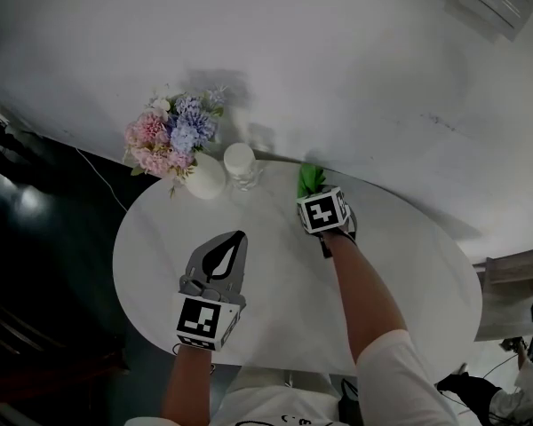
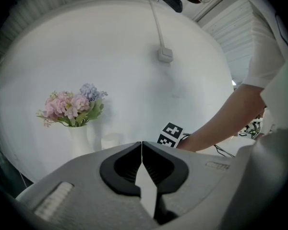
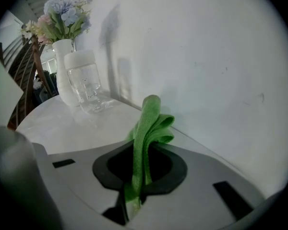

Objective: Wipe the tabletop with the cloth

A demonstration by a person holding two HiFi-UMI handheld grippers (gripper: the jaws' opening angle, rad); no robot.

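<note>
Fingers (image 3: 170, 169) of right gripper (image 3: 134, 176) pinch green cloth (image 3: 151, 123) over tabletop (image 1: 409, 282); left gripper (image 2: 142, 150) fingers pressed together, empty.

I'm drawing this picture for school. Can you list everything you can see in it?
table: one, white, round, against the wall
vase: one, white, far left part of the table
flowers: one bunch, pink and blue, in the vase
glass: one, clear with a white top, next to the vase
cloth: one, green, pinched in the right tongs near the wall
wall: one, white, behind the table
left tongs: one, grey, shut and empty, over the table's near side
right tongs: one, grey, shut on the cloth
arms: two, bare, holding the tongs
</note>
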